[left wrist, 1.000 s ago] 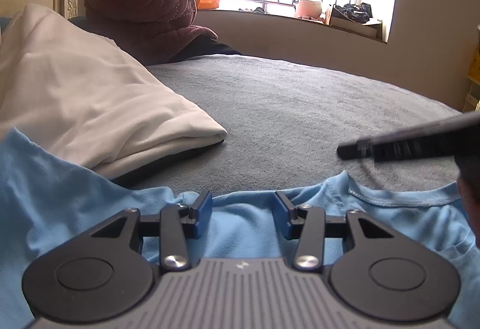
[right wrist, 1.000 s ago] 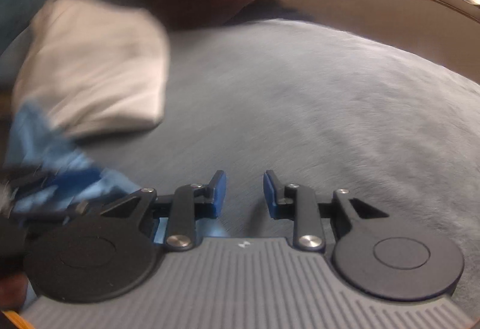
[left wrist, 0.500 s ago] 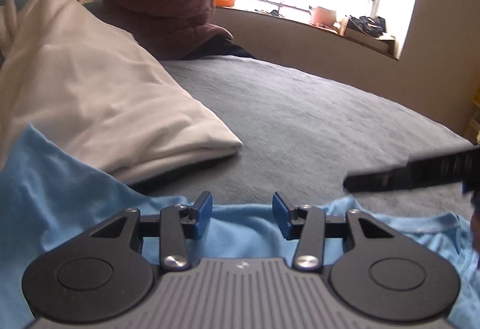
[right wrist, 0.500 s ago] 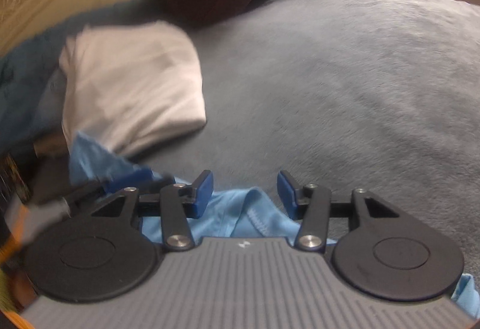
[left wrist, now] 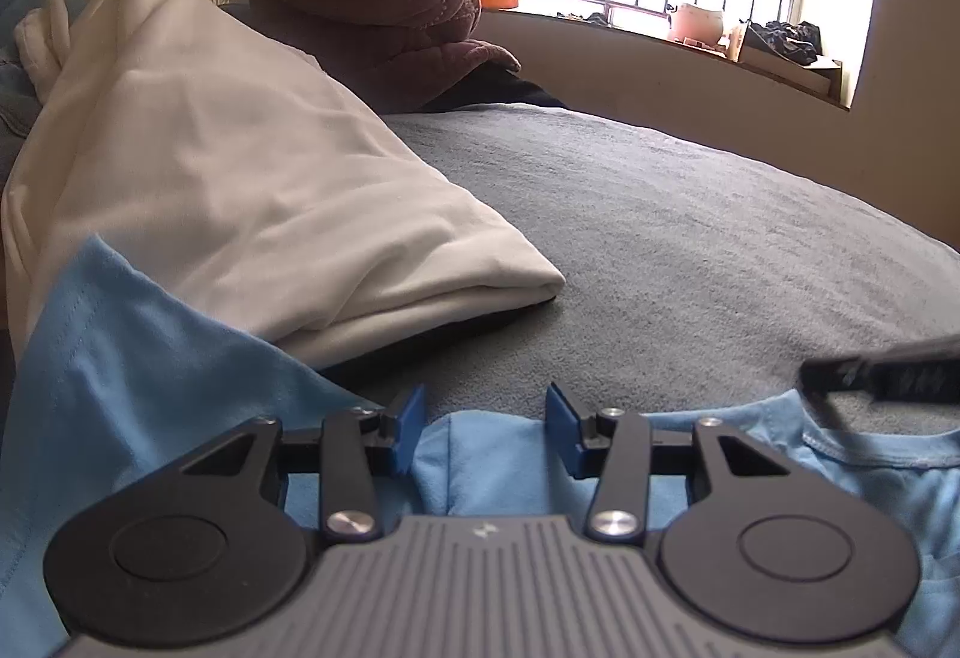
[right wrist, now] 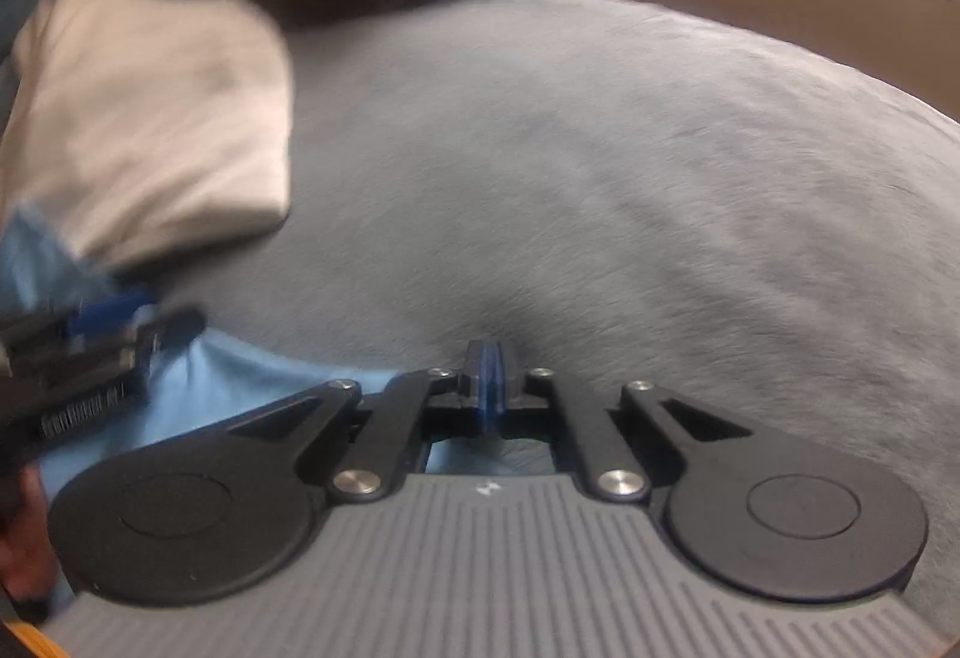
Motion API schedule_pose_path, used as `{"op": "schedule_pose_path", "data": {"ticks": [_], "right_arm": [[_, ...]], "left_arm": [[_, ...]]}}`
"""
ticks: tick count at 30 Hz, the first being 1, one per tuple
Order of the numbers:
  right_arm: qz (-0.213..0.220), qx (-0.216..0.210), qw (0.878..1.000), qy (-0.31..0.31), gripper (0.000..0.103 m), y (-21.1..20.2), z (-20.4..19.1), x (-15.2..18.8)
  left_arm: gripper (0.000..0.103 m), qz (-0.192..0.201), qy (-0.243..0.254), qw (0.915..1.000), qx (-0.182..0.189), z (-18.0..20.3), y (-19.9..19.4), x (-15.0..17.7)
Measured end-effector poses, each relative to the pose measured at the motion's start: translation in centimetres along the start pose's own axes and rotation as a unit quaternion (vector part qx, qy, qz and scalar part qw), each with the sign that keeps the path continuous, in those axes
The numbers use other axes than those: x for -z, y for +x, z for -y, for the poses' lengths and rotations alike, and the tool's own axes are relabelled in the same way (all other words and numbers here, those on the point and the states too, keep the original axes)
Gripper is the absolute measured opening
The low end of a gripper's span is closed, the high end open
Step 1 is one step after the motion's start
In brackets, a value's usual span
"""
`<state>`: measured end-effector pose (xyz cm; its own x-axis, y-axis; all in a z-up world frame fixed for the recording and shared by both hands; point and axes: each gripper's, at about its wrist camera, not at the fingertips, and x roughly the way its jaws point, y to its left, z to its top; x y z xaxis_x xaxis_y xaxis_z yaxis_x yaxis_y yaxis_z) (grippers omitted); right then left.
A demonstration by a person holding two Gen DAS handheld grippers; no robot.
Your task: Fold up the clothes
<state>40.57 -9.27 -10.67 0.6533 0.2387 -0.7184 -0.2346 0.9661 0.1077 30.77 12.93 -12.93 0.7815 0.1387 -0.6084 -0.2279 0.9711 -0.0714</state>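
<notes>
Left gripper (left wrist: 485,421) half-open w/ a ridge of the light blue shirt (left wrist: 150,376) between its pads, not pinched. Right gripper (right wrist: 487,379) fully closed; can't tell if it holds cloth. Folded white garment (left wrist: 252,202) nearby on grey bed (left wrist: 690,250).

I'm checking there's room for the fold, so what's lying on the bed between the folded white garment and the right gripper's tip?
Nothing: in the left wrist view only bare grey blanket separates the folded white garment from the right gripper.

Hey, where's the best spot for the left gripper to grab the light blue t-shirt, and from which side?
Grip the raised fold of the light blue t-shirt between the left gripper's open jaws, coming from the near edge toward the folded white garment. That ridge stands up off the grey blanket, so the pads can likely pinch it. The right gripper is already shut.
</notes>
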Motion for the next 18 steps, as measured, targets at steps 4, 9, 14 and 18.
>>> {"op": "schedule_pose_path", "data": {"ticks": [4, 9, 14, 18], "right_arm": [[0.002, -0.088, 0.996, 0.01, 0.005, -3.8, 0.2, -0.4], [-0.074, -0.192, 0.974, -0.099, 0.005, -6.0, -2.6, 2.8], [-0.055, -0.121, 0.991, -0.013, 0.005, -3.3, -0.2, 4.0], [0.015, -0.03, 0.99, 0.139, 0.008, -4.4, 4.2, 2.6]], "left_arm": [[0.047, 0.0, -0.001, 1.0, 0.001, -0.1, 0.0, 0.0], [0.047, 0.002, 0.004, 1.0, -0.005, 0.2, 0.0, 0.1], [0.048, 0.003, 0.015, 0.9997, -0.017, 0.7, 0.0, 0.1], [0.05, 0.001, 0.02, 0.9996, -0.022, 0.5, -0.4, -0.3]]}}
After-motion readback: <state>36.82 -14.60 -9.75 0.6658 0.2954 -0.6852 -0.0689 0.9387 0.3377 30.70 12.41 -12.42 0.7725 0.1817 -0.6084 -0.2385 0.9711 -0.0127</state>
